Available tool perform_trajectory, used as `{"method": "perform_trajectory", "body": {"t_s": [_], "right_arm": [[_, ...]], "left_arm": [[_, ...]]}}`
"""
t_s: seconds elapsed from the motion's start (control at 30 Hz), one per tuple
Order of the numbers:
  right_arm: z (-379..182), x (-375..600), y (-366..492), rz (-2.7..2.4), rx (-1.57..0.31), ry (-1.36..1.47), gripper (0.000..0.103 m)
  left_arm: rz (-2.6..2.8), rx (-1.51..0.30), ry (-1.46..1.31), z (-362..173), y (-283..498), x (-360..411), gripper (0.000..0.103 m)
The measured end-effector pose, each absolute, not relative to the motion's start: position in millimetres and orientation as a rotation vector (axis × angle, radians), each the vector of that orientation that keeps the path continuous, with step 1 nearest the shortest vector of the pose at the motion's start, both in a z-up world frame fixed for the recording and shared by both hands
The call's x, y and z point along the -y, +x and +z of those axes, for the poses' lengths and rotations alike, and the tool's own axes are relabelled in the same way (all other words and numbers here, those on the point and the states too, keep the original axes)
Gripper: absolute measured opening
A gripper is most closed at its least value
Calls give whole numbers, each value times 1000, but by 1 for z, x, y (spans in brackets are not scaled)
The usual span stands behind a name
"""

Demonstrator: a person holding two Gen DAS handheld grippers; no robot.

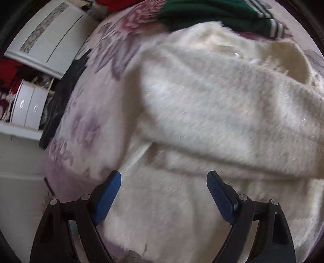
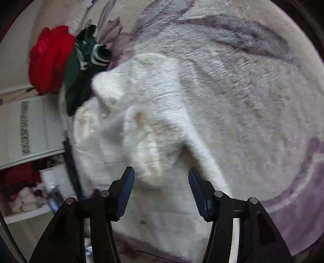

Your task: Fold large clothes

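A fluffy white sweater [image 1: 212, 113] lies spread on a bed with a pale floral blanket [image 1: 91, 125]. One sleeve is folded across its body. My left gripper [image 1: 164, 178] is open and empty, just above the sweater's lower part. In the right wrist view the white sweater [image 2: 141, 121] lies on the blanket [image 2: 253, 101] with a sleeve running toward the gripper. My right gripper [image 2: 161, 176] is open and empty above the sleeve's cuff end.
A green garment with white stripes [image 1: 212, 14] lies beyond the sweater; it also shows in the right wrist view [image 2: 81, 66] beside a red garment [image 2: 50, 58]. White shelving and drawers [image 1: 28, 107] stand left of the bed [image 2: 30, 131].
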State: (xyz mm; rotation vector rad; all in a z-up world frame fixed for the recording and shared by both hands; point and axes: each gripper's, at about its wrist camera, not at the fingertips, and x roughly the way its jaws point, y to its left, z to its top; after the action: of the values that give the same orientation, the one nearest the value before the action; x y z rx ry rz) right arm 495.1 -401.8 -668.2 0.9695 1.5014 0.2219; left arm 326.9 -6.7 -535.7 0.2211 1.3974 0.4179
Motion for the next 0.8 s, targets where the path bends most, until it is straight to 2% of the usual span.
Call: {"method": "perform_trajectory", "body": {"t_s": [0.07, 0.17, 0.2, 0.23, 0.27, 0.43, 0.5, 0.57, 0.63, 0.67, 0.8], "right_arm": [[-674, 382, 492, 275, -1485, 1029, 83], [-696, 332, 509, 272, -1580, 889, 83], [-707, 321, 509, 278, -1606, 865, 70], [-707, 315, 510, 248, -1614, 827, 43], [-709, 310, 511, 213, -1613, 788, 23], [-666, 316, 541, 97, -1504, 662, 23], [-675, 311, 557, 67, -1607, 548, 34], [-672, 304, 558, 12, -1666, 469, 36], [-654, 295, 552, 37, -1626, 495, 52], [-642, 287, 550, 41, -1610, 514, 62], [-620, 256, 518, 69, -1573, 606, 62]], "left_arm": [[485, -1410, 235, -542, 316, -16, 87], [571, -1443, 257, -564, 313, -51, 87], [586, -1447, 261, -572, 315, -60, 87], [597, -1447, 274, -581, 319, -69, 87], [594, -1439, 283, -587, 322, -75, 87], [560, -1422, 297, -601, 331, -88, 87], [546, -1431, 306, -609, 336, -90, 87], [541, -1428, 306, -616, 344, -97, 88], [529, -1419, 281, -616, 355, -105, 89], [527, -1413, 267, -616, 362, -110, 93], [506, -1445, 105, -617, 374, -135, 99]]}}
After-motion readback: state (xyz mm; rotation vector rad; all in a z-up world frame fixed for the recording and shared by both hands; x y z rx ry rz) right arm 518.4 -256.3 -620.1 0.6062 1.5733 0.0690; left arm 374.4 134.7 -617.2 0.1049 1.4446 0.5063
